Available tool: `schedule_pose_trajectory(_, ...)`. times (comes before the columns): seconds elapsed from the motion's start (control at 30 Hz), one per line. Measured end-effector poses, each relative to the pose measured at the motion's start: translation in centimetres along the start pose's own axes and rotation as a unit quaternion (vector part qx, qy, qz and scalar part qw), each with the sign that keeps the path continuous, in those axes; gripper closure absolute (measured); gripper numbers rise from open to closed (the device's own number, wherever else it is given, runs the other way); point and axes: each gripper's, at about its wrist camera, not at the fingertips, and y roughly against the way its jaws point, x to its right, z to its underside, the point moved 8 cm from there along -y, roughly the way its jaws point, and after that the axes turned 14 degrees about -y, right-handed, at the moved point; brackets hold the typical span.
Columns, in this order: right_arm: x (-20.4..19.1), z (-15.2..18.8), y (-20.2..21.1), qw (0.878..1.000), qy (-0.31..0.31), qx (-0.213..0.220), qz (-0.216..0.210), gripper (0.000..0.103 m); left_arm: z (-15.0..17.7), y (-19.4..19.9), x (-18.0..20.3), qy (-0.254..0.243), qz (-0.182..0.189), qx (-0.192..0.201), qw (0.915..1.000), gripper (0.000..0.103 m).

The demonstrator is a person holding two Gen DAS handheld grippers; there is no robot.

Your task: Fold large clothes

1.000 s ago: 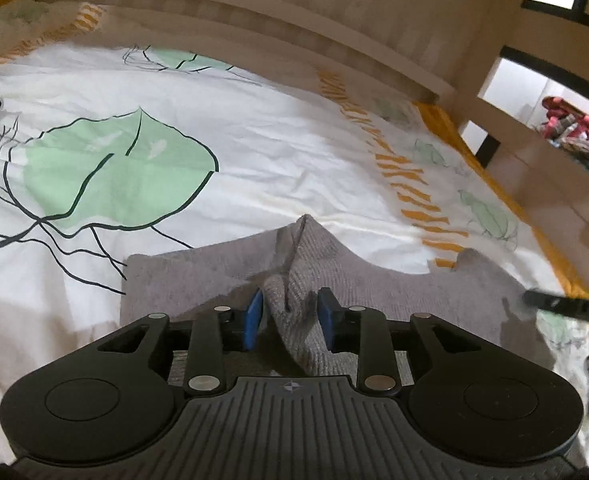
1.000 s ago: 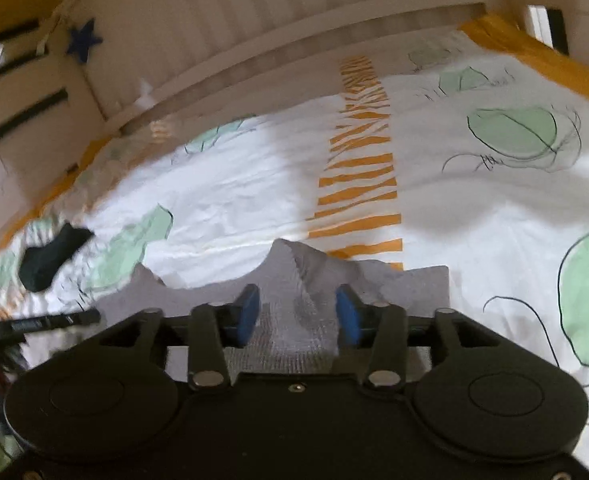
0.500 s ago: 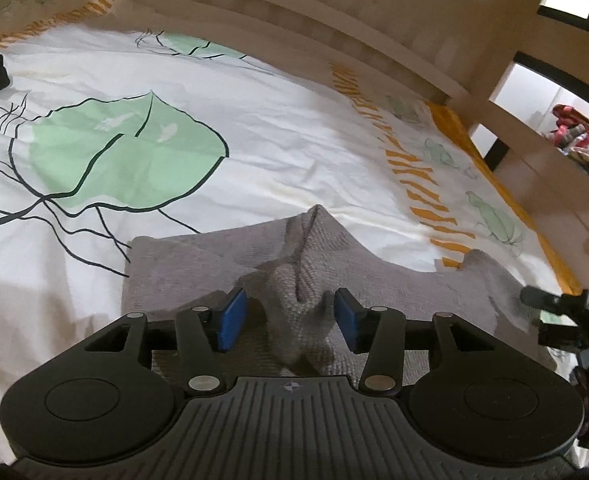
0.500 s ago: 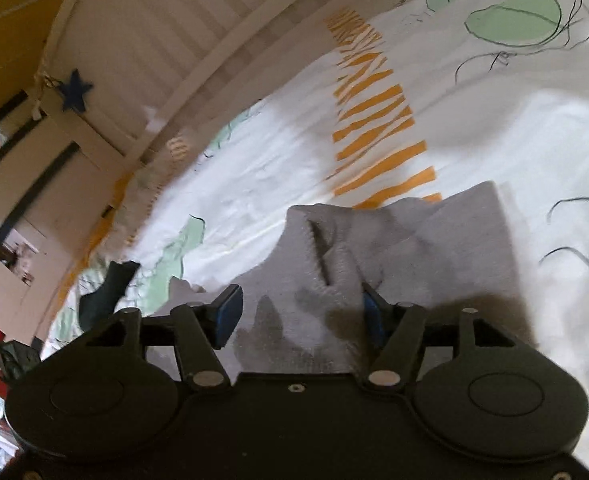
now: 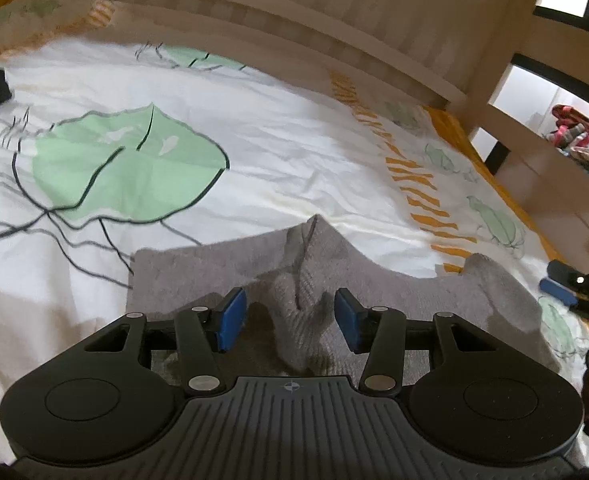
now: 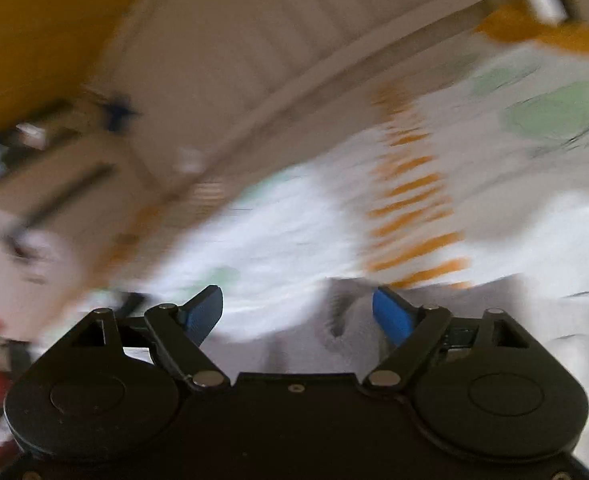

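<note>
The grey garment (image 5: 394, 292) is spread on the leaf-printed bedsheet (image 5: 294, 148), with a raised ridge standing between the parted blue pads (image 5: 230, 316) of the left gripper (image 5: 290, 314); nothing is gripped. The right gripper (image 6: 298, 312) is seen wide open and empty above the garment's edge, in a blurred view.
</note>
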Motion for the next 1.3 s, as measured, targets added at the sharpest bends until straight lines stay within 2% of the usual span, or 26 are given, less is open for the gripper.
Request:
schedule_pose_trajectory(0.1,-2.9,0.3,0.5,0.997,0.072,0.005,-0.029,0.018,-0.5,0.2,1.0,-0.028,0.000,0.009,0.9996,0.054)
schedule_pose_trajectory(0.17,-4.4,1.3,0.1,0.993,0.104,-0.019,-0.056,0.019,-0.6,0.2,1.6,-0.045,0.005,0.009,0.9989,0.050)
schedule_pose_trajectory(0.23,-4.6,2.6,-0.8,0.990,0.116,-0.054,-0.058,0.020,-0.3,0.0,2.1,-0.055,0.011,0.003,0.9984,0.049)
schedule_pose_trajectory(0.27,-4.1,3.4,-1.7,0.989,0.113,-0.079,-0.047,0.020,-0.1,-0.2,2.0,-0.056,0.011,-0.002,0.9983,0.049)
schedule_pose_trajectory(0.37,-0.6,4.7,-3.8,0.987,0.083,-0.127,0.044,0.022,0.7,-0.9,1.2,-0.043,-0.001,-0.029,0.9986,0.049)
schedule_pose_trajectory(0.47,-0.5,4.5,-3.7,0.989,0.079,-0.120,0.042,0.023,1.5,-1.6,0.1,-0.027,-0.004,-0.049,0.9984,0.047)
schedule_pose_trajectory(0.6,-1.9,4.7,-2.8,0.987,0.108,-0.107,0.048,0.021,1.3,-0.5,0.3,-0.019,-0.010,-0.039,0.9990,0.046)
schedule_pose_trajectory(0.67,-2.2,5.0,-2.0,0.986,0.125,-0.102,0.034,0.020,1.4,0.4,0.9,-0.019,-0.006,-0.032,0.9993,0.045)
schedule_pose_trajectory(0.83,-4.7,7.4,-0.7,0.980,0.159,-0.114,0.020,0.020,3.5,2.3,3.5,0.024,0.042,-0.038,0.9981,0.044)
schedule_pose_trajectory(0.97,-6.1,9.3,1.6,0.977,0.177,-0.115,0.019,0.020,3.9,2.8,5.5,0.014,0.063,-0.035,0.9973,0.044)
schedule_pose_trajectory(1.07,-7.9,11.9,3.9,0.971,0.203,-0.128,0.008,0.021,3.3,2.5,5.3,0.021,0.061,-0.027,0.9975,0.044)
schedule_pose_trajectory(1.1,-8.6,12.8,4.6,0.967,0.218,-0.129,0.006,0.024,3.0,2.3,5.0,0.031,0.061,-0.024,0.9974,0.044)
schedule_pose_trajectory(1.2,-10.6,15.5,5.8,0.954,0.269,-0.133,0.006,0.034,2.5,1.4,3.7,0.074,0.063,-0.020,0.9951,0.044)
schedule_pose_trajectory(1.3,-11.6,17.4,5.6,0.943,0.305,-0.131,0.024,0.036,2.3,0.3,2.5,0.117,0.065,-0.020,0.9908,0.045)
